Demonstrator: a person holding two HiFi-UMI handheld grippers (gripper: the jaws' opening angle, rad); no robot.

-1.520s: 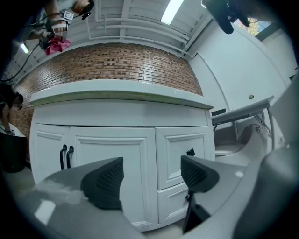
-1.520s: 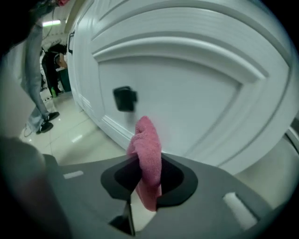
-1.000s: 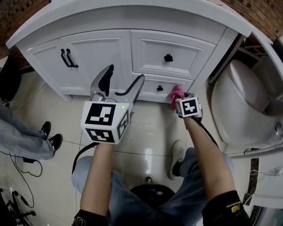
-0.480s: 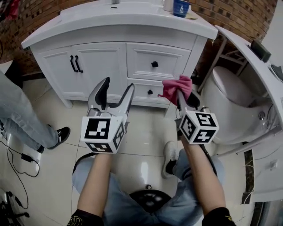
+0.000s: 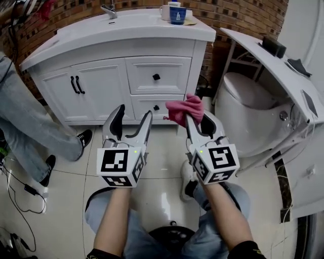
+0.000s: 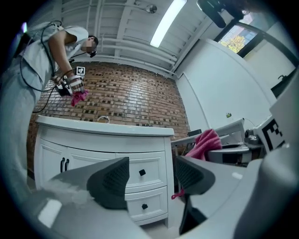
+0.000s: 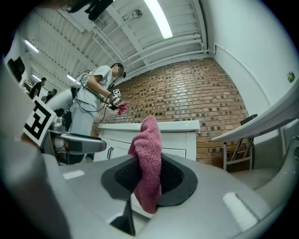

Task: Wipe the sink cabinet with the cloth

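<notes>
1. Right gripper [image 5: 196, 119], centre-right of the head view: jaws clamped on the pink cloth [image 5: 183, 108]. The right gripper view shows the cloth pinched between the pads, one fold standing above them and a tail hanging below.
2. Left gripper [image 5: 133, 114], centre-left: jaws wide apart with nothing between them. In its own view only the cabinet drawers show through the gap.
3. Change: a second ago the cloth was pressed at the lower drawer [image 5: 144, 104] of the sink cabinet [image 5: 101, 83], beside its knob. Half a second ago it had lifted off. Now it is held in the air in front of the cabinet's right corner, touching no panel.
4. Both grippers now sit side by side over the tiled floor [image 5: 162, 152], drawn back from the cabinet front (the head camera has risen too, bringing the tap [image 5: 110, 10] and blue cup [image 5: 177, 15] into the upper edge).
5. Reading: the pass on the lower drawer looks finished. This is either a pause before another panel (doors at left, upper drawer) or the end of the wiping; I cannot tell which.
6. A bystander's leg [image 5: 23, 121] is at the left edge and a toilet [image 5: 243, 109] at right, both apart from the grippers.
</notes>
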